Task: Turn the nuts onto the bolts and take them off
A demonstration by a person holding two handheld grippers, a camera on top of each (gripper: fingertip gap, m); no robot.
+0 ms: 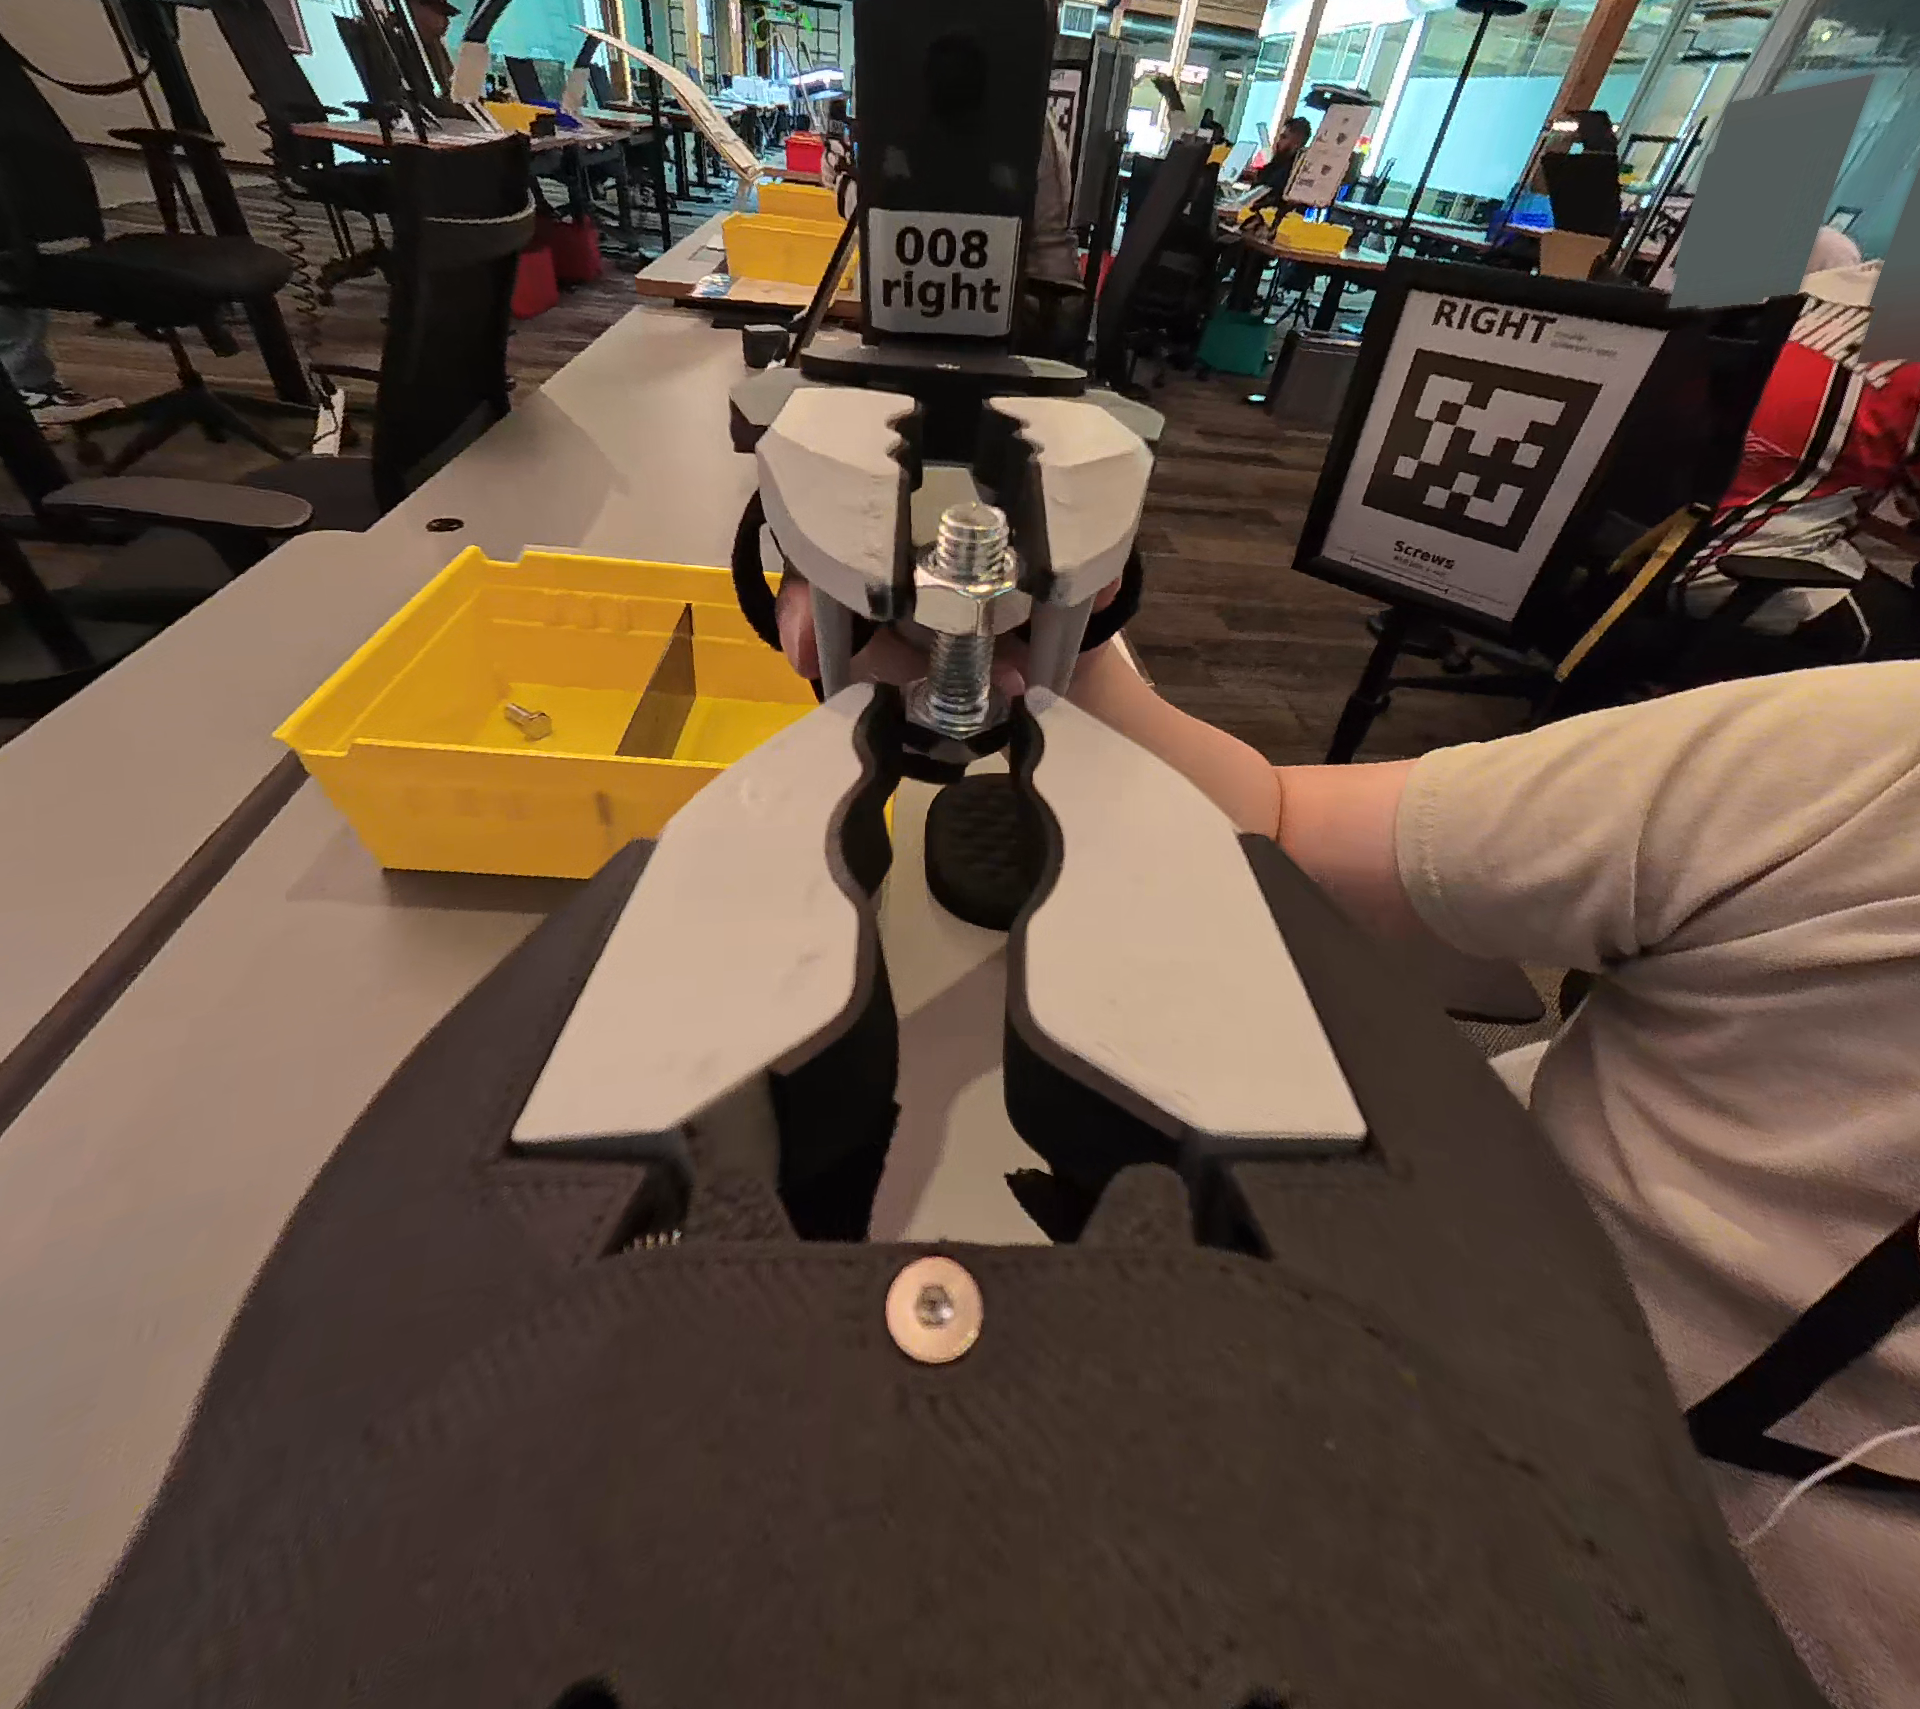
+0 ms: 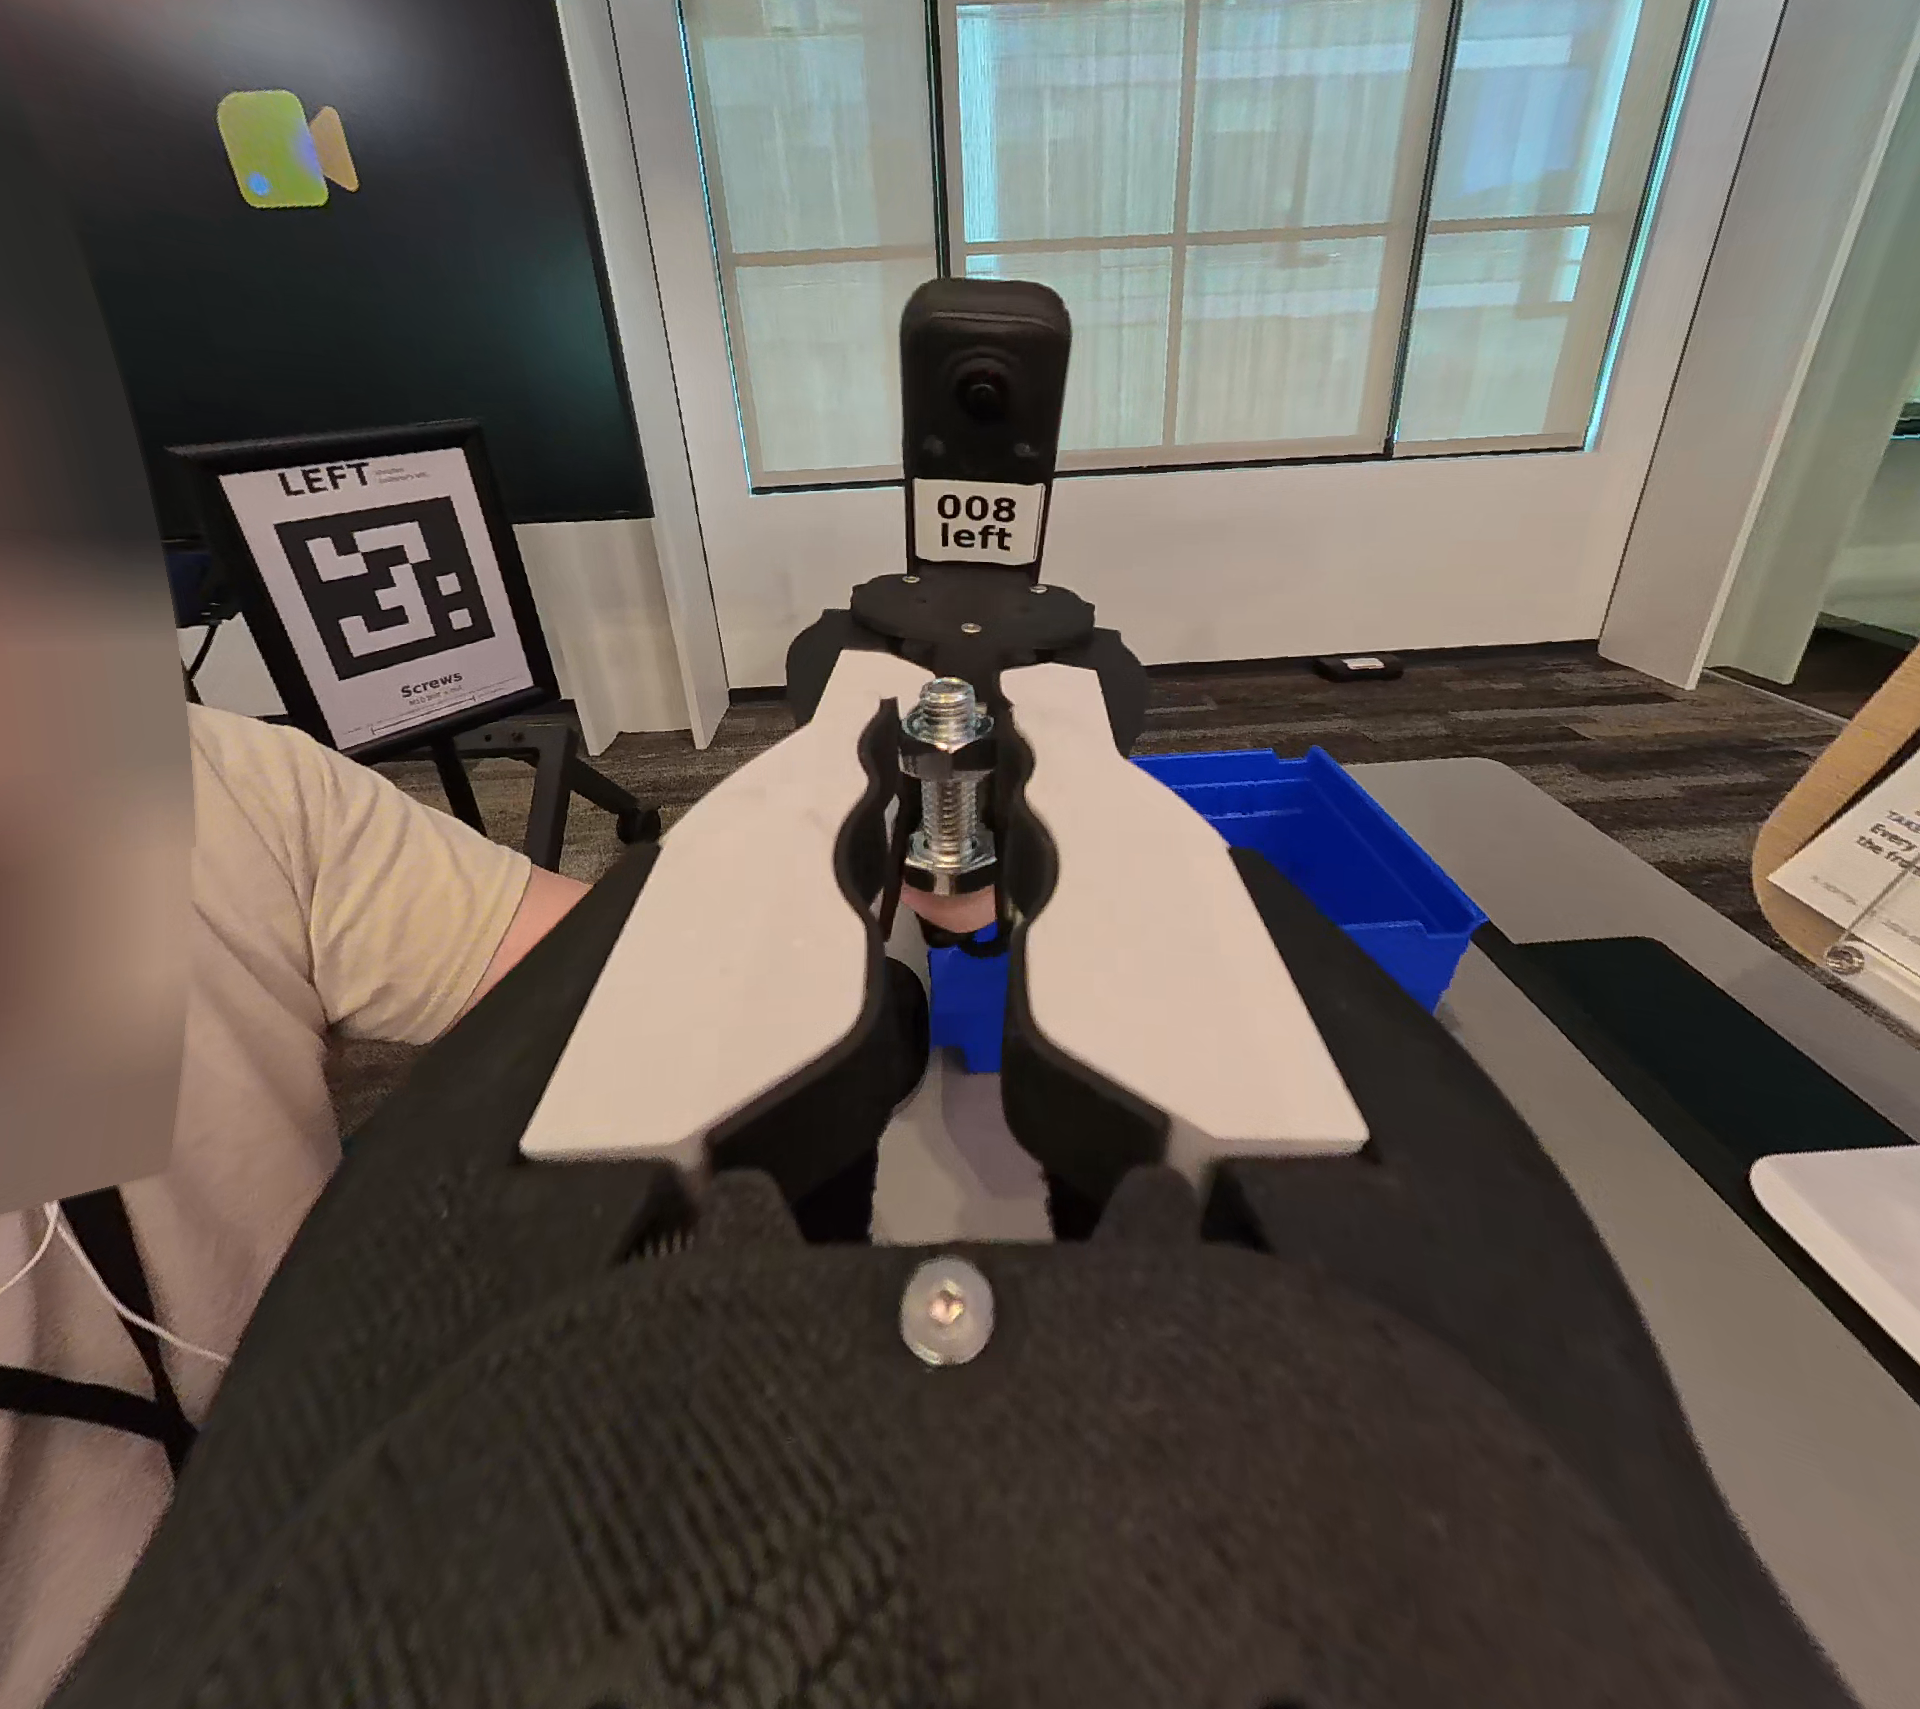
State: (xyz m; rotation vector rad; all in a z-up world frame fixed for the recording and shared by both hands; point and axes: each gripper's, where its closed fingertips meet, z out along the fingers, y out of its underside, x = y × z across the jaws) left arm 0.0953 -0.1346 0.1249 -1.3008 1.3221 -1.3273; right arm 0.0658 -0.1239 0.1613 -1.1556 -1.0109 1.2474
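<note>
Facing each other tip to tip above the counter (image 1: 156, 828), the two tools meet on one bolt (image 1: 958, 620). The left hand-held gripper (image 1: 954, 719) is clenched on the lower end of the bolt, its white fingers (image 1: 769, 838) converging around the bolt's hexagonal head, with the threaded shank standing upright out of the tips. The right hand-held gripper (image 1: 961, 594) comes in from the opposite side, pitched downward, and is clenched on the nut (image 1: 961, 599) that sits partway up the threads, a short length of thread showing above it.

From the right wrist view the same pairing appears: the right hand-held gripper (image 2: 945, 870) closes around the nut (image 2: 943, 870) at the near end, while the left hand-held gripper (image 2: 943, 750) grips the bolt (image 2: 943, 786) at its far end.

A bare forearm (image 1: 1195, 766) reaches in from the person's pale short sleeve (image 1: 1662, 932) on the right to the right tool, with fingertips visible just behind its tips.

On the counter to the left sits a yellow bin (image 1: 499, 724) with a dark divider; a loose bolt (image 1: 528, 719) lies in its near-left compartment. A blue bin (image 2: 1330, 849) rests on the counter beneath and behind the left tool. Framed marker signs on stands (image 1: 1486, 444) (image 2: 374, 589) stand on the floor beyond.
</note>
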